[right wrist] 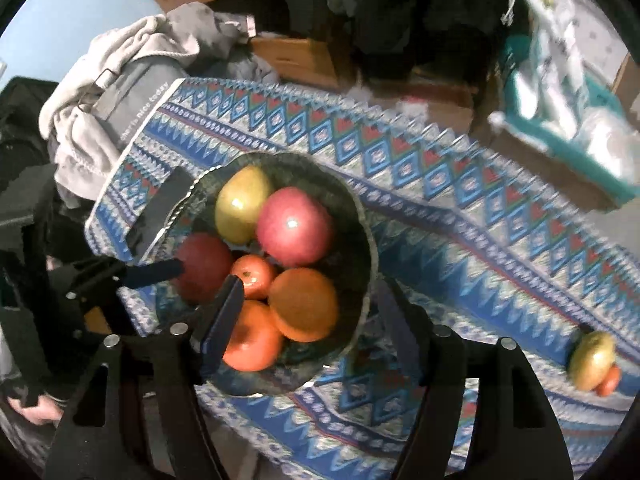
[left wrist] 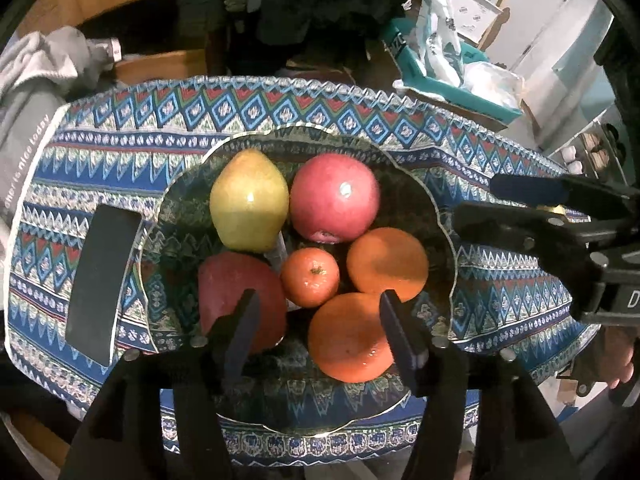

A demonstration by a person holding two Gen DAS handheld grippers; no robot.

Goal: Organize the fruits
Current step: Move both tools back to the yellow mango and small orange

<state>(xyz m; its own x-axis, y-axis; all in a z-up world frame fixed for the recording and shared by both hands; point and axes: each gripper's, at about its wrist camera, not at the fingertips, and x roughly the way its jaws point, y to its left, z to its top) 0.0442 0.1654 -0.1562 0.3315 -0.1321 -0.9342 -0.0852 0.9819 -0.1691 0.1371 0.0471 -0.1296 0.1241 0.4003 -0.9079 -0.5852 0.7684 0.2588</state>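
Observation:
A clear glass bowl (left wrist: 172, 240) on the patterned cloth holds a yellow pear (left wrist: 248, 200), two red apples (left wrist: 334, 196) (left wrist: 240, 300), a small tangerine (left wrist: 310, 278) and two oranges (left wrist: 386, 264) (left wrist: 348, 338). My left gripper (left wrist: 320, 334) hangs open over the bowl's near side. The near orange lies between its fingers, and the left pad stands over the near apple. My right gripper (left wrist: 476, 202) is open and empty just outside the bowl's right rim. In the right wrist view it (right wrist: 310, 320) frames the oranges (right wrist: 302, 304) from above.
A black flat slab (left wrist: 104, 280) lies left of the bowl. Another pear (right wrist: 592, 360) and a small orange fruit (right wrist: 608, 382) sit far right on the cloth (right wrist: 460, 208). Grey clothing (left wrist: 36, 80) is piled at the left, and a teal box (left wrist: 440, 76) stands beyond the table.

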